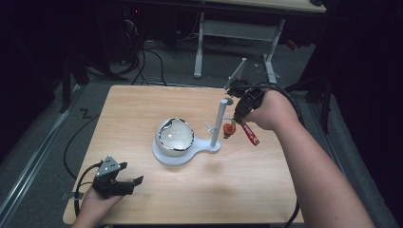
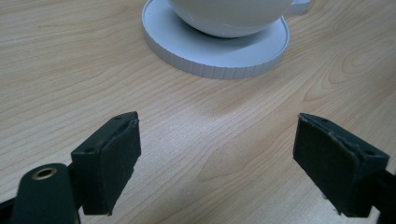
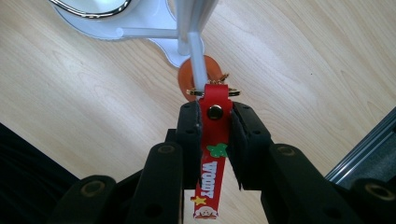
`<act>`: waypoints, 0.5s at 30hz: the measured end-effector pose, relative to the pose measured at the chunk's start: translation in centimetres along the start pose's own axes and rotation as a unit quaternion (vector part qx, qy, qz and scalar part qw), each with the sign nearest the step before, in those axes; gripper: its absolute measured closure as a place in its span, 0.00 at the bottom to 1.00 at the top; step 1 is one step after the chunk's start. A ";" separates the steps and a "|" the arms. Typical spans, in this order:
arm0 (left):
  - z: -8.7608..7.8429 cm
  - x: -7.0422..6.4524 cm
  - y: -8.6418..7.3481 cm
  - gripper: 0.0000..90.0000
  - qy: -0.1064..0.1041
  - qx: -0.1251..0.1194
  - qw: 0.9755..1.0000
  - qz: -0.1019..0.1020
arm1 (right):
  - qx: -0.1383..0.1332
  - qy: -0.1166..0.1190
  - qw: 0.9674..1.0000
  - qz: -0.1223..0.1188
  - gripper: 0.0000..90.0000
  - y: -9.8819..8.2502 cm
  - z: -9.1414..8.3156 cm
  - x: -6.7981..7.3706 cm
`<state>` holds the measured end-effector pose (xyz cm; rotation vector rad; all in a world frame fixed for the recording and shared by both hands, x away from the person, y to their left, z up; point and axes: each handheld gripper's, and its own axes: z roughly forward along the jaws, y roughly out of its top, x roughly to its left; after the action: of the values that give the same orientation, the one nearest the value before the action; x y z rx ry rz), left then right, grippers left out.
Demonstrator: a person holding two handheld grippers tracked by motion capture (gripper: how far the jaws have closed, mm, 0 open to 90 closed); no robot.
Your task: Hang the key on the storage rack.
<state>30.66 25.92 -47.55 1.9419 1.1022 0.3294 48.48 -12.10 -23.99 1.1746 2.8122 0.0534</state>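
A white stand [image 1: 216, 124] with short pegs rises from a round white base [image 1: 183, 156] that carries a white bowl [image 1: 175, 135]. My right gripper [image 1: 237, 118] is shut on a red key strap [image 3: 214, 140] printed "WOODY". Its gold ring and orange charm [image 3: 204, 74] sit at one of the stand's pegs [image 3: 198, 65]. The strap's tail [image 1: 250, 134] hangs below the hand. At the table's near left, my left gripper [image 1: 128, 180] rests open, its pads [image 2: 114, 158] wide apart over bare wood, facing the base [image 2: 219, 58].
The wooden table [image 1: 142, 104] stands on a grey floor. Cables [image 1: 147, 61] and a white desk frame [image 1: 237, 33] lie beyond the far edge. A cable [image 1: 78, 190] trails off the left gripper past the table's near left corner.
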 end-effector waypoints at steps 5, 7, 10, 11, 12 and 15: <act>-0.1 0.1 -0.1 0.18 0.000 0.000 1.000 -0.001 | 0.003 0.003 1.000 0.000 0.83 0.3 0.3 -0.6; -0.1 0.2 -0.1 0.18 0.000 0.000 1.000 -0.001 | 0.002 0.003 1.000 -0.004 0.82 0.4 0.3 -0.6; -0.1 0.1 -0.1 0.18 0.000 0.001 1.000 -0.001 | -0.003 -0.010 1.000 -0.007 0.78 0.5 0.1 -0.4; -0.1 0.1 -0.1 0.18 0.000 0.001 1.000 -0.001 | -0.007 -0.010 1.000 -0.006 0.78 0.5 0.0 -0.4; -0.1 0.1 -0.1 0.18 0.000 0.001 1.000 0.000 | -0.009 -0.010 1.000 -0.010 0.78 0.4 -0.1 -0.4; -0.1 0.0 0.0 0.18 0.000 0.000 1.000 0.000 | -0.011 -0.016 1.000 -0.007 0.76 0.3 -0.4 -0.3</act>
<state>30.63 25.99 -47.56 1.9421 1.1024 0.3280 48.85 -12.16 -23.58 1.1408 2.7854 0.0637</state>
